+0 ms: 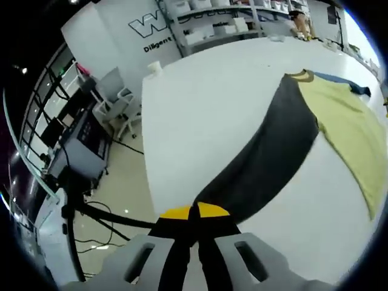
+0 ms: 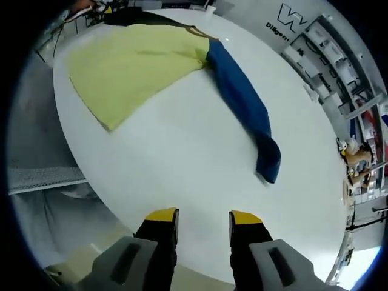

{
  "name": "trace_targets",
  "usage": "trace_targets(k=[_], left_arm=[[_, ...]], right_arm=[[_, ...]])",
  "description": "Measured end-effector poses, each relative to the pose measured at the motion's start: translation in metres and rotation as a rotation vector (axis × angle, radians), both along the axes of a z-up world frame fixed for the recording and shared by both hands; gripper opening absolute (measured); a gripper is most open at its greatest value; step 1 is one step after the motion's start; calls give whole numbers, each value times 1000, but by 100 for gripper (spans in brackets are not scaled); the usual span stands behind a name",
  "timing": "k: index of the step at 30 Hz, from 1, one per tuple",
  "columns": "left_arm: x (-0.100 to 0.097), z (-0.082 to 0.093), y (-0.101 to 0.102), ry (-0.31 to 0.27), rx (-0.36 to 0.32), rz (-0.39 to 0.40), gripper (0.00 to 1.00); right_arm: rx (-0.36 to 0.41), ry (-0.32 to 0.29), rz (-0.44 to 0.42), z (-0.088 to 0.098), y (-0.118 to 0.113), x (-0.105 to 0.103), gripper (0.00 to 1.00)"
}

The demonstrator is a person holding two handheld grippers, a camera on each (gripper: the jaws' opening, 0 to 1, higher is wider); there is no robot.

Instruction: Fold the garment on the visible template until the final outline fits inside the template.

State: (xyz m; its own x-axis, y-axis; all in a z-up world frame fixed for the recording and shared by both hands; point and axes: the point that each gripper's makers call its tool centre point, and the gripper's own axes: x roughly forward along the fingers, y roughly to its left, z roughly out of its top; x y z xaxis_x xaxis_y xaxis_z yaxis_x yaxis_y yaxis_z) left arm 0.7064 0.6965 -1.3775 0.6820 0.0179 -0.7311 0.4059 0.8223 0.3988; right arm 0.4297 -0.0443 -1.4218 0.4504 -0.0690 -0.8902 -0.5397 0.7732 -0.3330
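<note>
We see the garment spread flat on a white table: a yellow body with a dark grey sleeve on one side and a blue sleeve on the other. In the left gripper view the grey sleeve runs from the collar down toward the table's near edge, where its end meets the left gripper; the yellow-tipped jaws are pressed together with the sleeve's cuff pinched between them. In the right gripper view the yellow body lies at the far side of the table, and the blue sleeve stretches out from it across the white surface, ending in a folded-over cuff well apart from the right gripper. That gripper hovers over the table's near edge with its jaws parted and nothing between them. Beyond the table, the left gripper view shows a white wall with dark lettering, shelving with white boxes, a small white cup at the table's far corner, and a cart with equipment on the pale floor. Nothing lies between either gripper and the garment.
</note>
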Motion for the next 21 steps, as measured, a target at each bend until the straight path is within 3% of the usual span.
trace_targets(k=[4,8,12,15,21], left_arm=[[8,0,13,-8,108,-11,6],[9,2,13,-23,101,-3,23],[3,-6,5,-5,68,-56,23],[-12,-21,2,60,17,-27,26],[-28,-31,13,63,10,2,35]], right_arm=[[4,-1,1,0,3,-4,29],[-2,9,-8,0,0,-6,29],[-1,10,-21,1,-3,-6,30],[-4,12,-20,1,-2,-5,30],[-5,10,0,0,8,0,30]])
